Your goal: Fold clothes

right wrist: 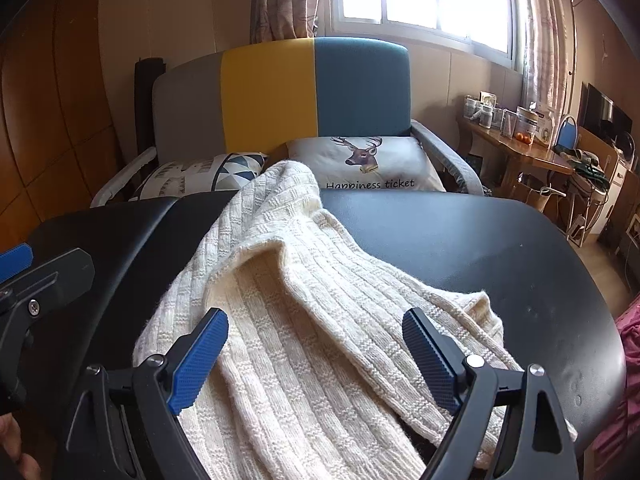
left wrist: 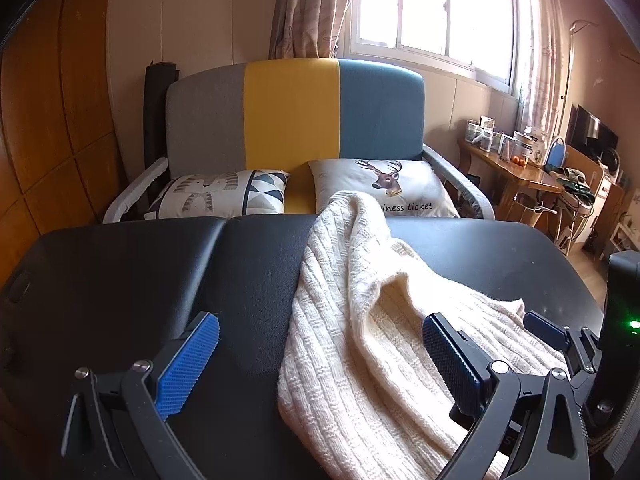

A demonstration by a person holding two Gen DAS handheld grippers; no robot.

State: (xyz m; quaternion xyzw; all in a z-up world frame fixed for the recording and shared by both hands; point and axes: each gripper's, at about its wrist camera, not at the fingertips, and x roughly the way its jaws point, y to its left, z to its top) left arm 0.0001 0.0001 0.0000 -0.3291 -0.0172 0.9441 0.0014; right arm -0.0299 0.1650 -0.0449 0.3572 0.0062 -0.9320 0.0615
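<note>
Your left hand-held gripper (left wrist: 320, 364) and right hand-held gripper (right wrist: 316, 354) gape wide, empty, over rumpled cream sweater (right wrist: 288, 320) at frame centre on black desk (right wrist: 480, 248), likely lining up first grasp.

Blown-out window (left wrist: 432, 8) backlight, warm dim room, fisheye-bent edges

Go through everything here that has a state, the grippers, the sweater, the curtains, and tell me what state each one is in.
Left gripper: open, holding nothing, over the sweater's left edge.
Right gripper: open, holding nothing, over the sweater.
Cream knit sweater: unfolded, rumpled, lying on the black table, far end bunched up.
Curtains: drawn aside, window uncovered and bright.
Deer cushion: lying flat on the sofa.
</note>
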